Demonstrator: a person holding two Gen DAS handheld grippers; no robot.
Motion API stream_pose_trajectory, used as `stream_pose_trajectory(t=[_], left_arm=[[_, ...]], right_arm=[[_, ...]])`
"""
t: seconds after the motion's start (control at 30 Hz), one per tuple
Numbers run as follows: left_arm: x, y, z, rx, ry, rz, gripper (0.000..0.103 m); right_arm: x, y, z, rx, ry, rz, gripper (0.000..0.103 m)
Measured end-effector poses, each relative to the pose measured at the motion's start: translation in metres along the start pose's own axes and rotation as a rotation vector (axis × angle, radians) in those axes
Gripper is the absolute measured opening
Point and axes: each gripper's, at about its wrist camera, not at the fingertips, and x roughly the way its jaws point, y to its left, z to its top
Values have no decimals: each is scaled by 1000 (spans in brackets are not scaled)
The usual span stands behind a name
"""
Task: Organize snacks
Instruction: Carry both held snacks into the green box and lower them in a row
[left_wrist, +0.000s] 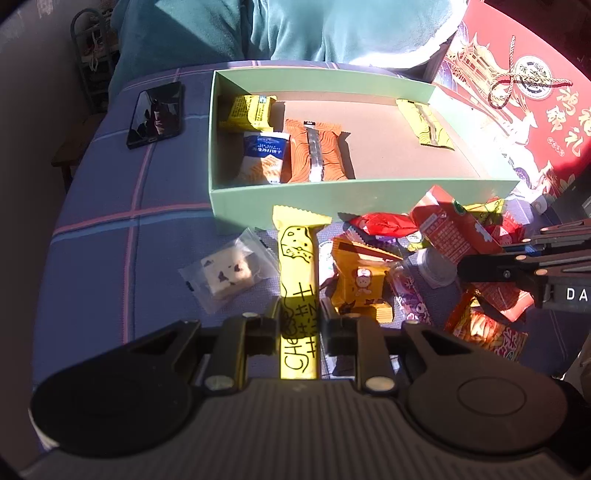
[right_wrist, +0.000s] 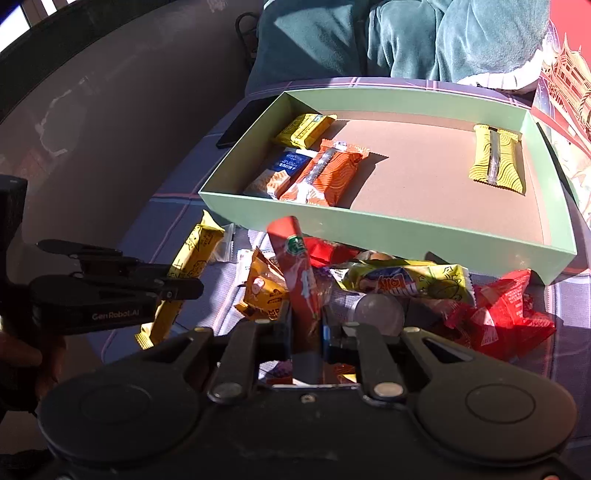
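- Step in hand, as I read it: both grippers loaded, each with one snack picked off the pile, ready to go into the green box.
- My left gripper is clamped narrow on a long yellow cheese stick; the stick runs up the centre of the left view, its top end just short of the box's near wall.
- My right gripper is pinched tight on a red stick pack, which stands tilted up from between the jaws in the lower middle of the right view.
- Box sits in the upper middle of both views. Inside: yellow, blue-white and orange packs grouped at the left, one yellow pack alone at the right. Brown floor between them is bare.
- Next move calls for lifting each stick clear of the near wall, then setting it on the bare floor, probably beside like items. Sticks are long, so they need to go in flat.
- Risk: the two grippers work close together over the pile; could clip each other.
- Left view only: a phone at upper left, a clear-wrapped white square left of the stick, a red gift box at upper right.
- Right view only: a yellow-green pack and crinkled red wrappers at lower right.
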Motion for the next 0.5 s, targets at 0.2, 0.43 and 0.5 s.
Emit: stream_pose_trajectory(t=[0.2,0.43,0.5], left_arm=[[-12,-18,35,32,-55,-39,20],[19,-47,110,62,-90,-67,20],[35,-51,131,50,-86,-71,20]], right_arm=[[-29,-24,27,84,-96,-16,14],[-22,-82,72,242,-159,-96,14],[-11,-104,86,300,-166,-111,14]])
